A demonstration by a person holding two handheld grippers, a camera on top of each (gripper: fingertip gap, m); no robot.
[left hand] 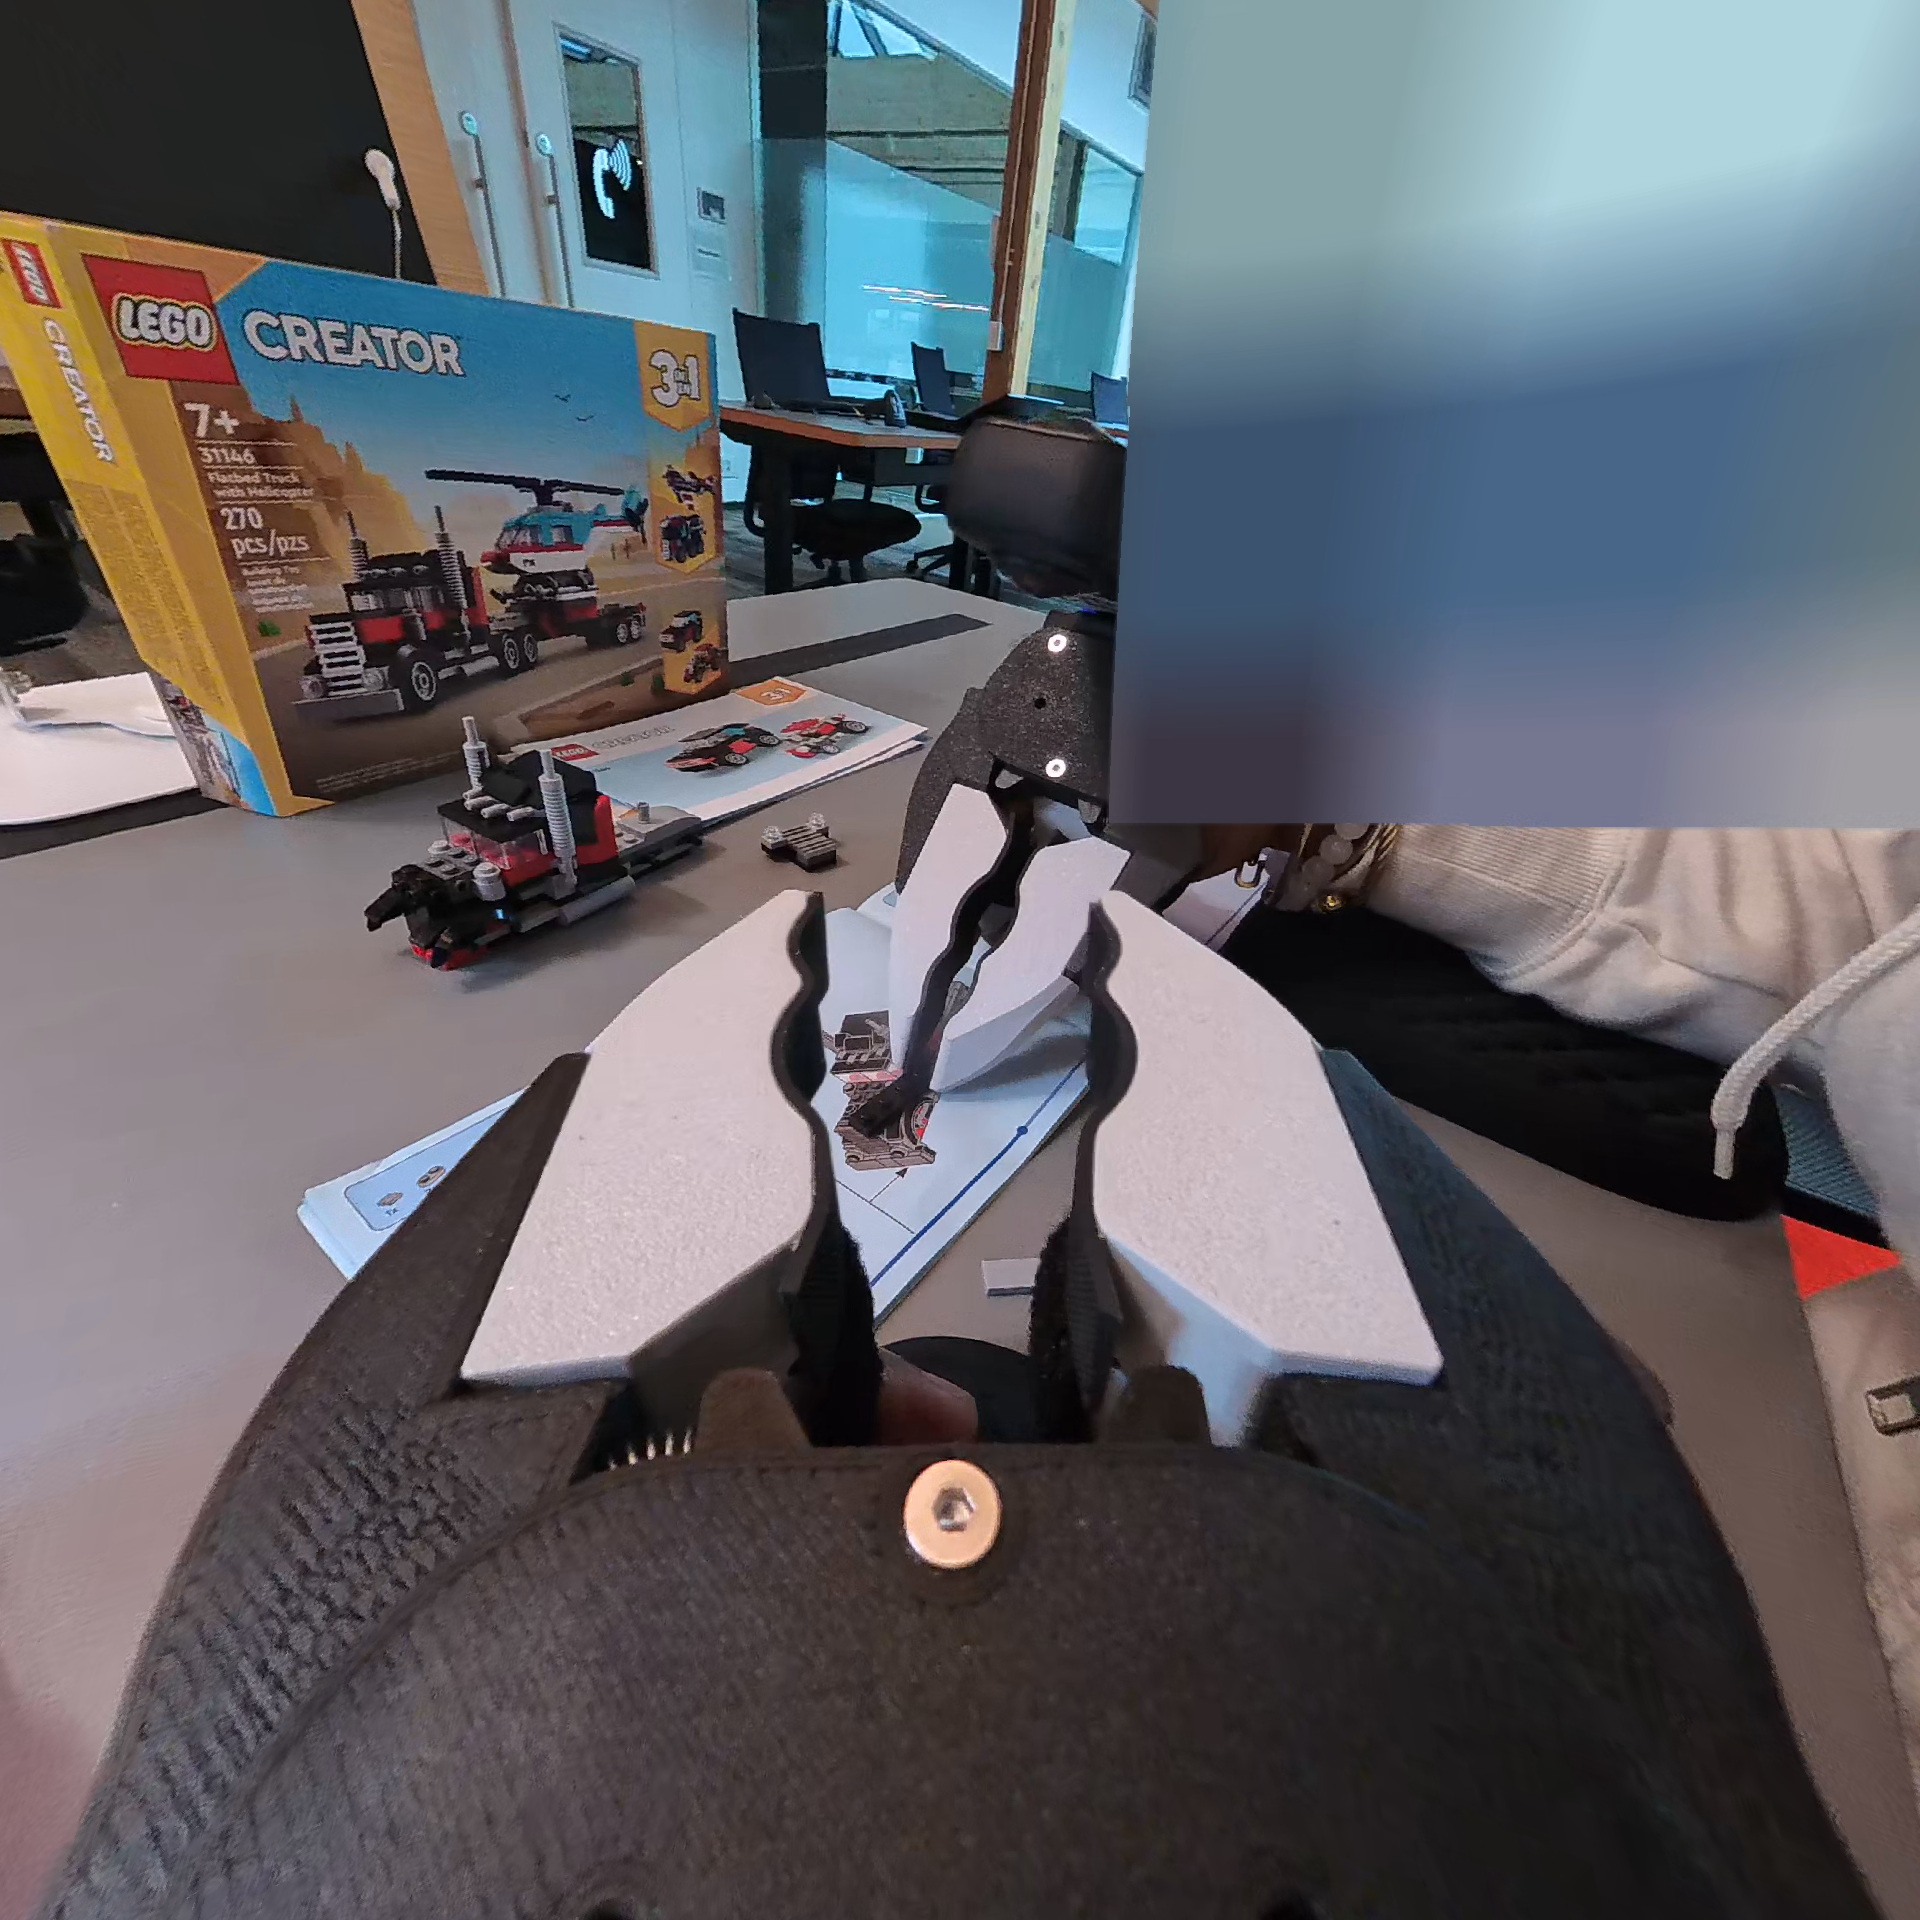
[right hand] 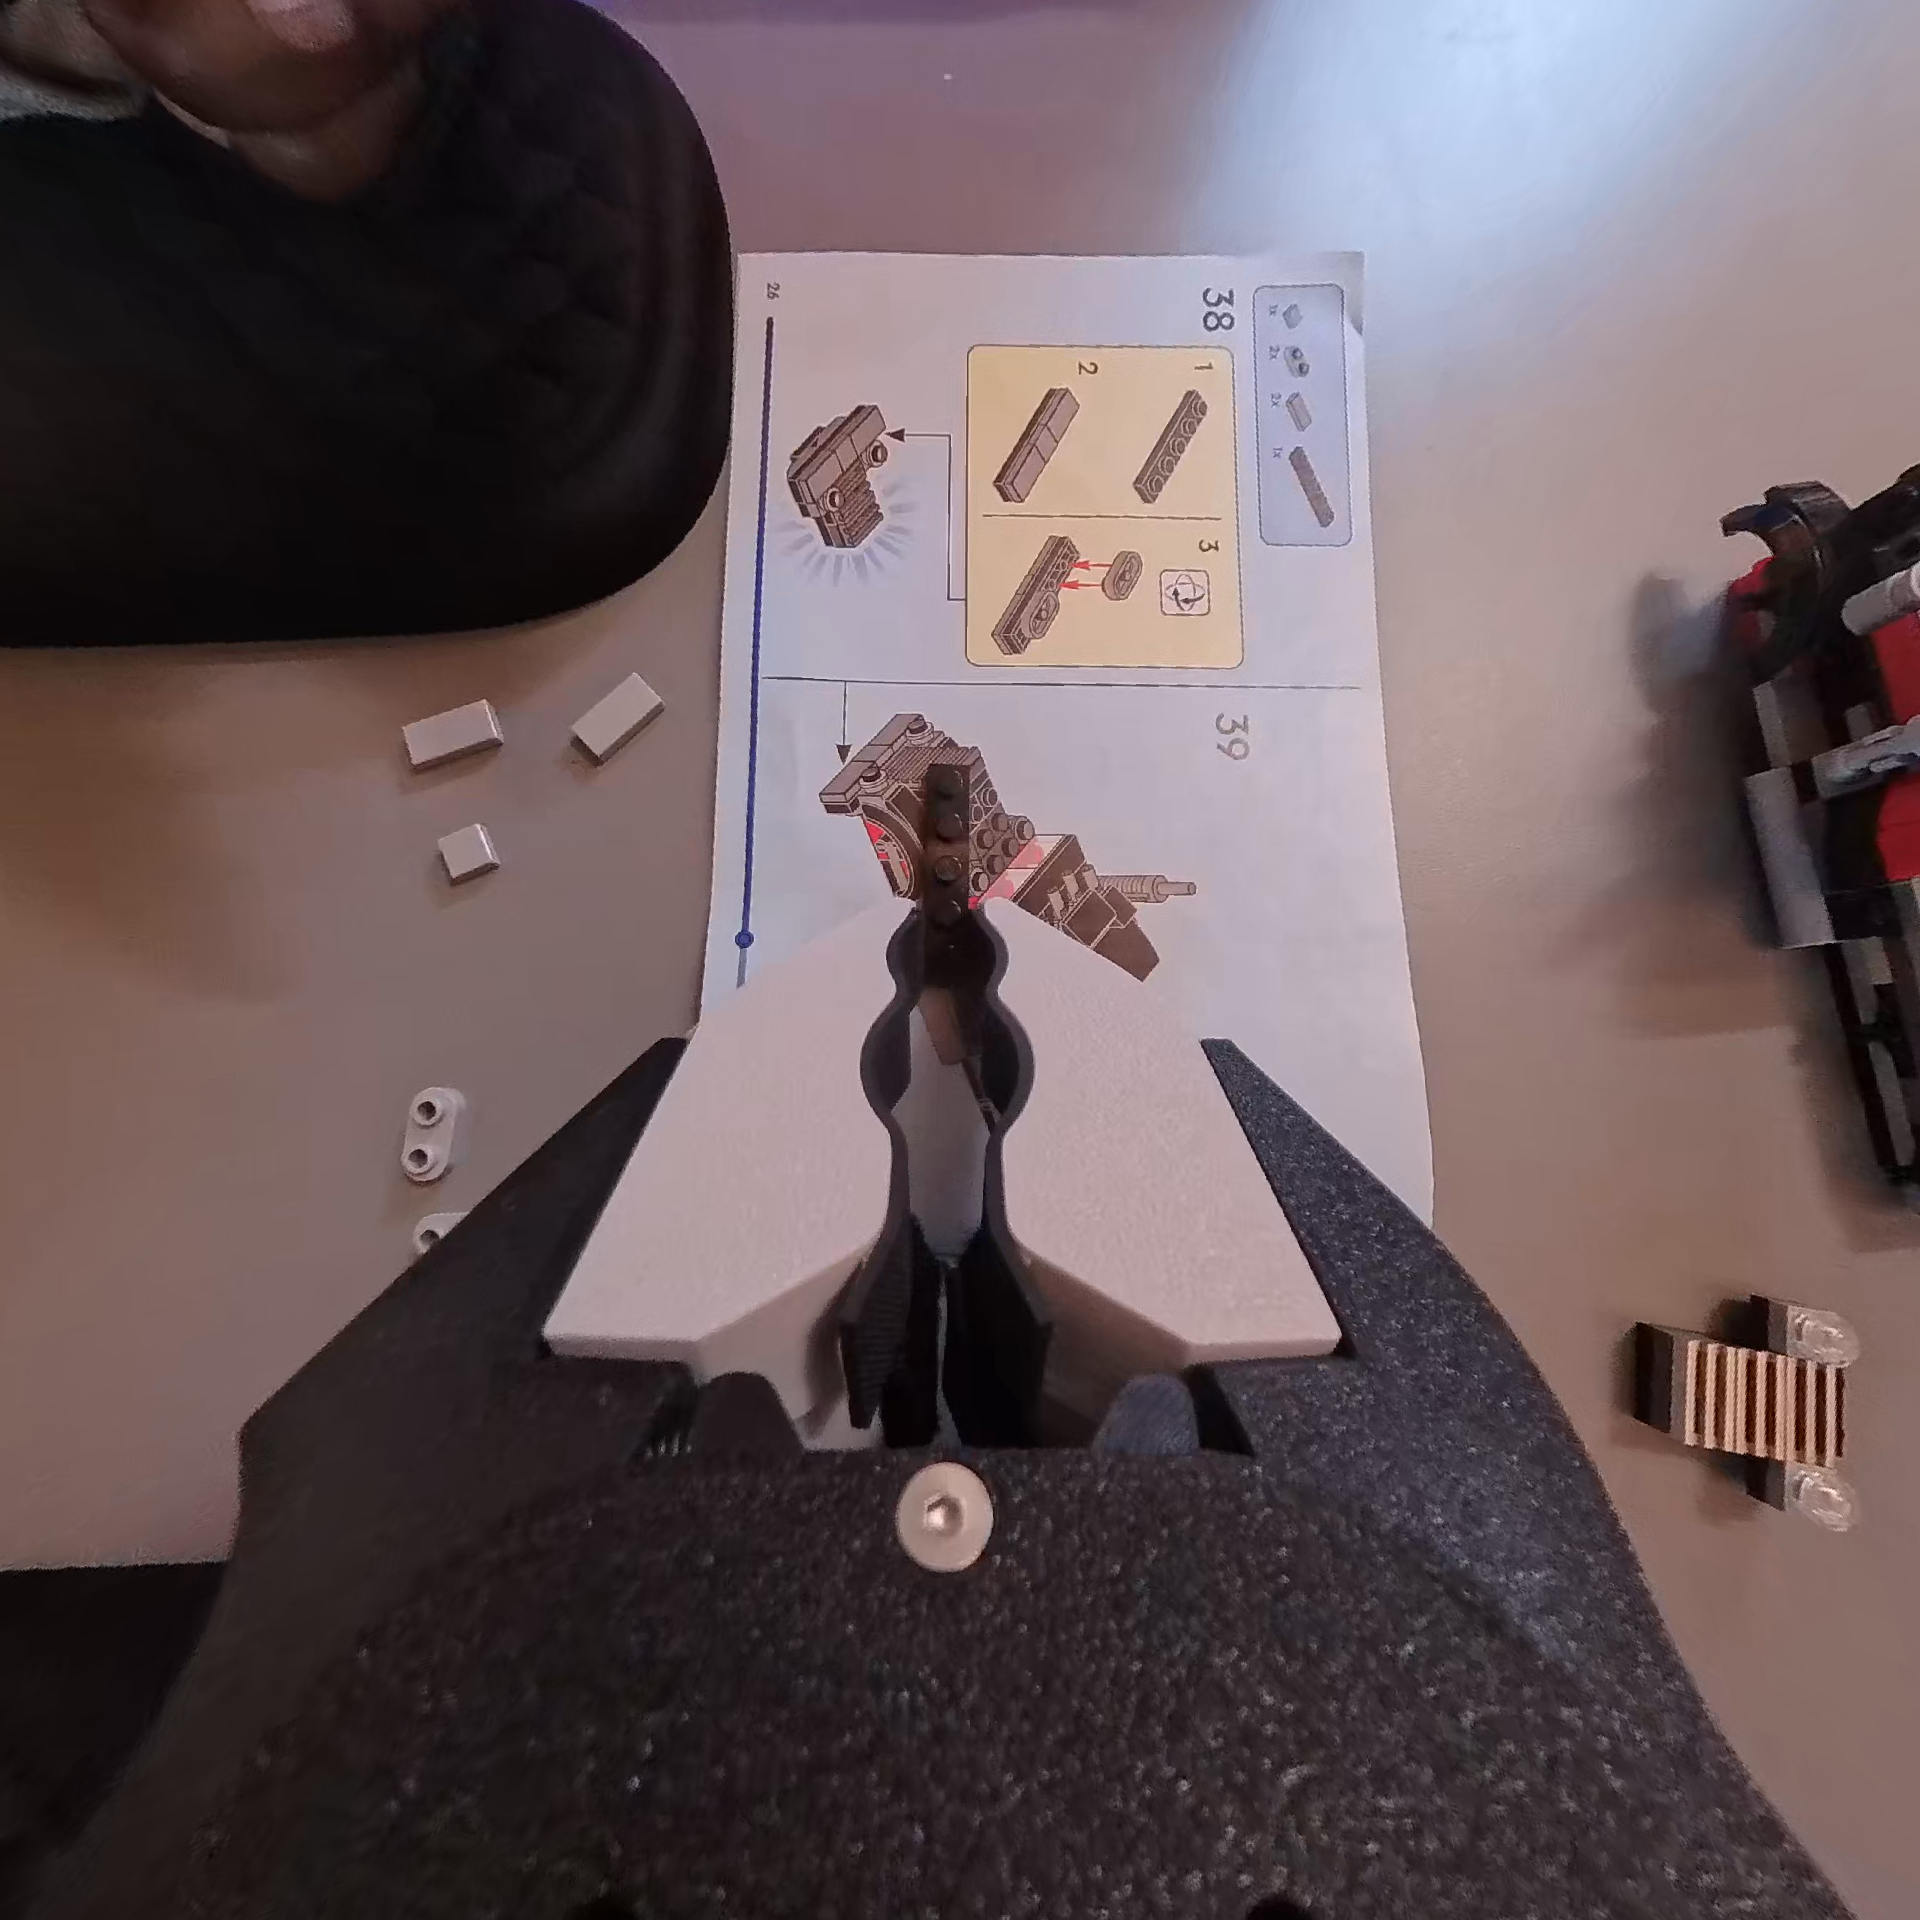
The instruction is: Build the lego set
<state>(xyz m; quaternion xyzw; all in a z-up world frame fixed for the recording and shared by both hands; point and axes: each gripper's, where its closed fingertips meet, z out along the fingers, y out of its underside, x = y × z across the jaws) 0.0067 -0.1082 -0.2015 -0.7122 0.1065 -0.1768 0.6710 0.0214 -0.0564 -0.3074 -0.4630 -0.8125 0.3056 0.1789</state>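
Right wrist view, from nine to three o'clock: grey tiles (right hand: 453, 734) on the worktop (right hand: 260, 935), right gripper (right hand: 943, 940) clamped on a black studded plate (right hand: 948, 847) over the instruction page (right hand: 1299, 831), truck model (right hand: 1839, 810) at three, while the left gripper (left hand: 951, 1029) stands apart, empty.

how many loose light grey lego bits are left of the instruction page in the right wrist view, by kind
flat tiles, oblong: 2
flat tile, small square: 1
rounded two-hole plates: 2, the second partly hidden by the tool
total: 5
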